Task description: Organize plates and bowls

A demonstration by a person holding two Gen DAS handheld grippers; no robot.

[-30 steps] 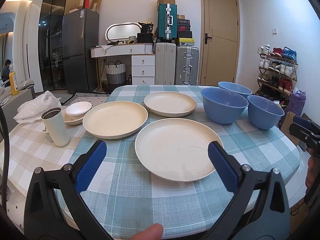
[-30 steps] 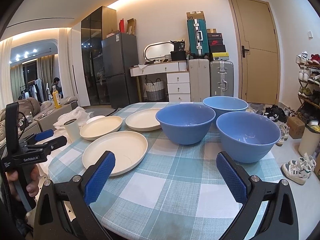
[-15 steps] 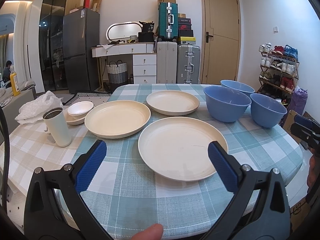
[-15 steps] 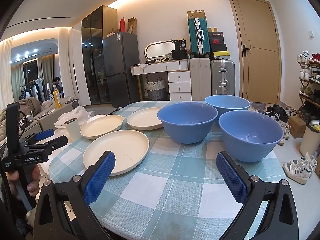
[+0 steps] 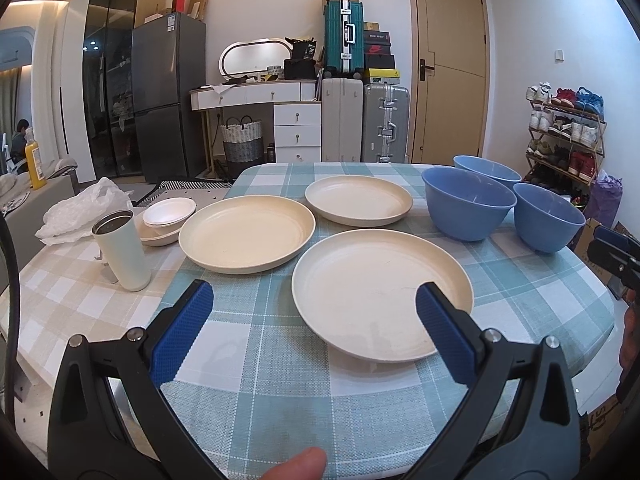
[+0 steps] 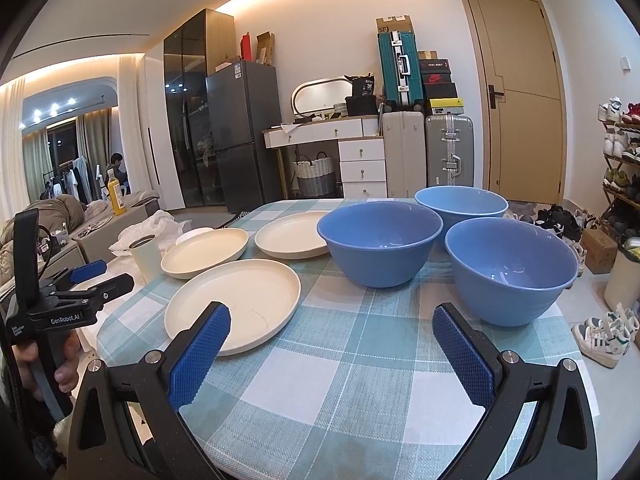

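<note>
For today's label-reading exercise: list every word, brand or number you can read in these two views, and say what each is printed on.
"GenRobot.AI": side of the left gripper.
"SF": cardboard box on top of the teal suitcase.
"38": dark bag on the white dresser.
Small print on the left gripper's handle, the fridge sticker and the shoe boxes: too small or blurred to read.
</note>
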